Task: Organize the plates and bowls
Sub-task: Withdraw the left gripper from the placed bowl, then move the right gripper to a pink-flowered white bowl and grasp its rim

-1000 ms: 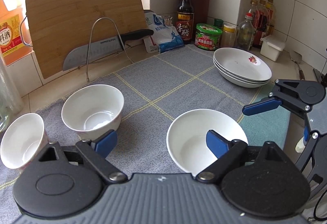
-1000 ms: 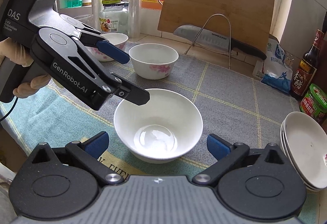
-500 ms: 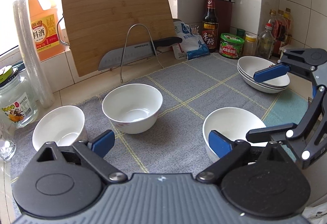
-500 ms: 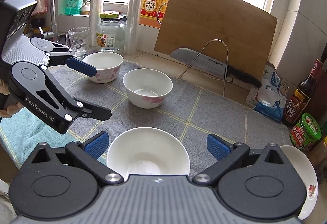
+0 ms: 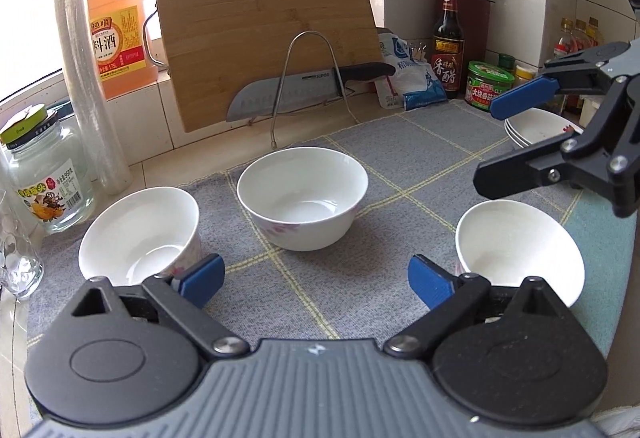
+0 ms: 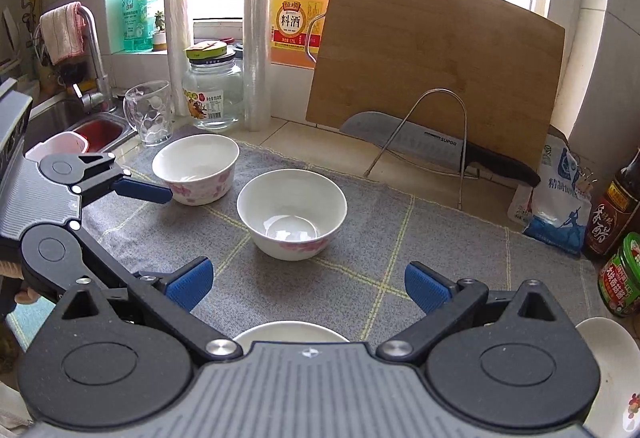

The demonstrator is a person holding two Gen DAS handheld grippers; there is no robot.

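Three white bowls stand on a grey checked mat (image 5: 400,158). The left bowl (image 5: 140,234) tilts, the middle bowl (image 5: 303,208) has a pink flower print, the right bowl (image 5: 516,244) is plain. A stack of white plates (image 5: 536,126) sits at the far right. My left gripper (image 5: 316,278) is open and empty above the mat, in front of the middle bowl. My right gripper (image 6: 306,284) is open and empty over the plain bowl (image 6: 290,330). The middle bowl also shows in the right wrist view (image 6: 292,218), with the left bowl (image 6: 196,168) behind it.
A bamboo cutting board (image 5: 264,26) leans on the wall behind a wire rack holding a knife (image 5: 304,90). Bottles, a green jar (image 5: 490,84) and a salt bag stand at the back right. A glass jar (image 5: 44,178), a glass mug (image 6: 148,114) and a sink (image 6: 80,122) lie left.
Both grippers have pulled back and turned left. The left gripper now faces the middle bowl. The right gripper has risen, so the plain bowl slid under its body.
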